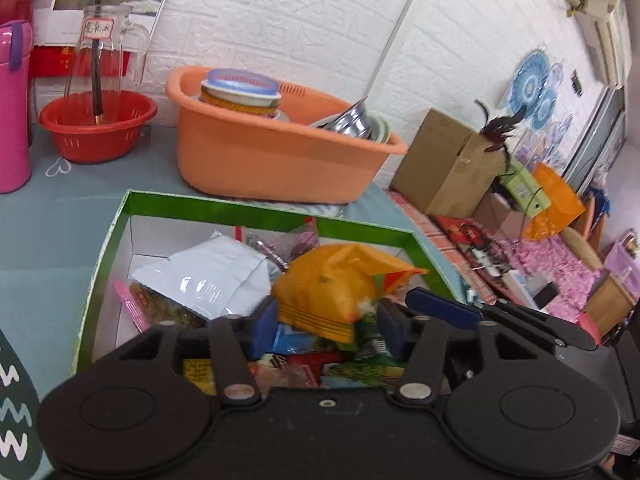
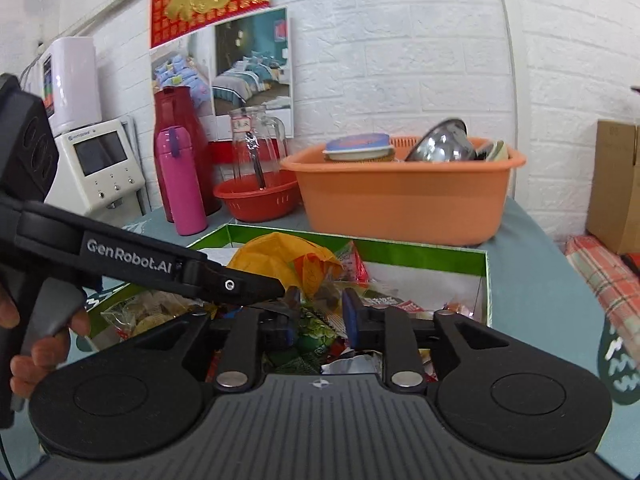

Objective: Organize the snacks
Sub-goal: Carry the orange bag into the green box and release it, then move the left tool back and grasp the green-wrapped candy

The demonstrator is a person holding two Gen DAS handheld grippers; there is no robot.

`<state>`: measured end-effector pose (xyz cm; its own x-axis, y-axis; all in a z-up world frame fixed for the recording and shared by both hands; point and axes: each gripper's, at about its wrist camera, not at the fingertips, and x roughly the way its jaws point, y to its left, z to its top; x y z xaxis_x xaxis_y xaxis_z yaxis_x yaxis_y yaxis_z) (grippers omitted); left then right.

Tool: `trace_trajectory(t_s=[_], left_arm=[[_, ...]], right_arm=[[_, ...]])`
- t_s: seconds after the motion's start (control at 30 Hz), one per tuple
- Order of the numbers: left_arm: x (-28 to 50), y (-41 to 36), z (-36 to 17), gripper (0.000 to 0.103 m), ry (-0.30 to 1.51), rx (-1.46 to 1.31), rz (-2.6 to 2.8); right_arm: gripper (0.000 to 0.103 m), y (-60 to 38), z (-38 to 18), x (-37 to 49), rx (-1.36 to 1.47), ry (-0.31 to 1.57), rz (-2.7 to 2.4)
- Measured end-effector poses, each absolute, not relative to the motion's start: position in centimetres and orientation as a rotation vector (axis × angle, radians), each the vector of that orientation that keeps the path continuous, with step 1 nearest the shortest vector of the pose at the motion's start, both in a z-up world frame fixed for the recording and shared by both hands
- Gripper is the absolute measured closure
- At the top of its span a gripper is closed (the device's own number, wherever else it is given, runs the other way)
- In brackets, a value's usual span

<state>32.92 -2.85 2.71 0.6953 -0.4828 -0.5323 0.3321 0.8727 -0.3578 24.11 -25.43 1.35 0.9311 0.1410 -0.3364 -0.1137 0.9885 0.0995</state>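
Observation:
A green-rimmed cardboard box point(image 1: 224, 206) on the table holds several snack packets. An orange snack bag point(image 1: 324, 280) lies on top, beside a white pouch point(image 1: 212, 272). My left gripper point(image 1: 326, 326) hovers over the box with its blue pads on either side of the orange bag's lower edge, jaws apart. In the right wrist view the box point(image 2: 420, 252) and orange bag point(image 2: 276, 256) show too. My right gripper point(image 2: 318, 314) is low over the snacks, jaws partly apart around green packets point(image 2: 316, 330). The left gripper's arm point(image 2: 160, 266) crosses in front.
An orange basin point(image 1: 276, 152) with a lidded tub and steel bowls stands behind the box. A red colander point(image 1: 98, 124) with a glass jug, and a pink bottle point(image 1: 14, 104), stand at the left. A cardboard carton point(image 1: 444, 164) and clutter lie to the right.

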Motion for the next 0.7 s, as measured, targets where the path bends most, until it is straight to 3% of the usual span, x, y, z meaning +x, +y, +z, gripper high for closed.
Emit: trace_trajectory(t_s=[0.07,0.13,0.17,0.4,0.7], left_arm=[[31.5,-2.2,3.6,0.000,0.626,-0.253,-0.445],[29.7,-1.5,4.6,0.000,0.586,-0.256,-0.428],[28.8,-1.1,5.1,0.000,0.569,-0.253,-0.429],[22.5,3.5,6.7,0.000,0.553,-0.264,-0.373],[16.6,11.3,5.6,0.000,0.571,-0.259,-0.208]], right_arm=[[0.035,-25.1,2.0,23.1,0.048,0.321,0.111],[0.004,-24.8,2.7,22.0,0.033,0.292,0.094],[0.000,-24.6,3.1,21.3,0.032,0.277,0.090],[0.000,-20.8,5.4,17.3,-0.015,0.224,0.114],[0.000,-13.3,5.7,16.2,-0.036,0.304,0.339]])
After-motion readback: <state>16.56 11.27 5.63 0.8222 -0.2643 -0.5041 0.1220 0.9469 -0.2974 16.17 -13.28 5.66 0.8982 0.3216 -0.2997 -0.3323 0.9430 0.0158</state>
